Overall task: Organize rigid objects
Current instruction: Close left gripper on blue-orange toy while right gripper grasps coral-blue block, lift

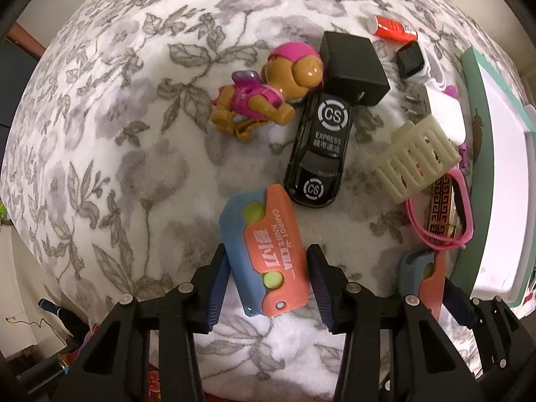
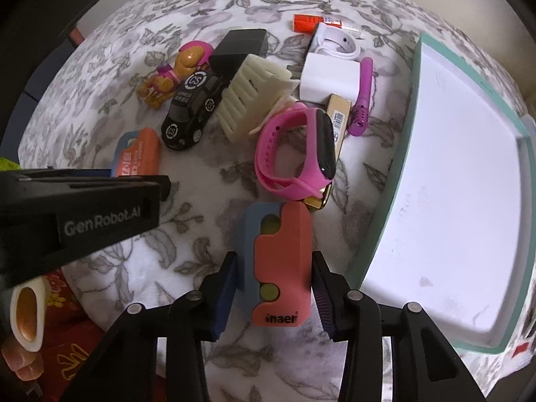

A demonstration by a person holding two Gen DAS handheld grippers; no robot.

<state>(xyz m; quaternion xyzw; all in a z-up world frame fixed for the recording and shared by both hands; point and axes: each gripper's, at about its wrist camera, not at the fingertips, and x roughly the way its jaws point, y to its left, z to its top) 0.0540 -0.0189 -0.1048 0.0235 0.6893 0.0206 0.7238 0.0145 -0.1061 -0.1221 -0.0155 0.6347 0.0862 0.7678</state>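
Floral blanket [image 1: 100, 134]; left fingers [image 1: 217, 278] narrow around carrot knife toy [image 1: 264, 251], right fingers [image 2: 227, 288] around twin toy [image 2: 278, 261], grip unclear.

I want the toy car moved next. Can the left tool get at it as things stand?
Probably not right away: the left tool already straddles an orange-and-blue carrot knife toy. The black toy car lies just beyond it, uncovered from above, with a pink dog figure close beside.
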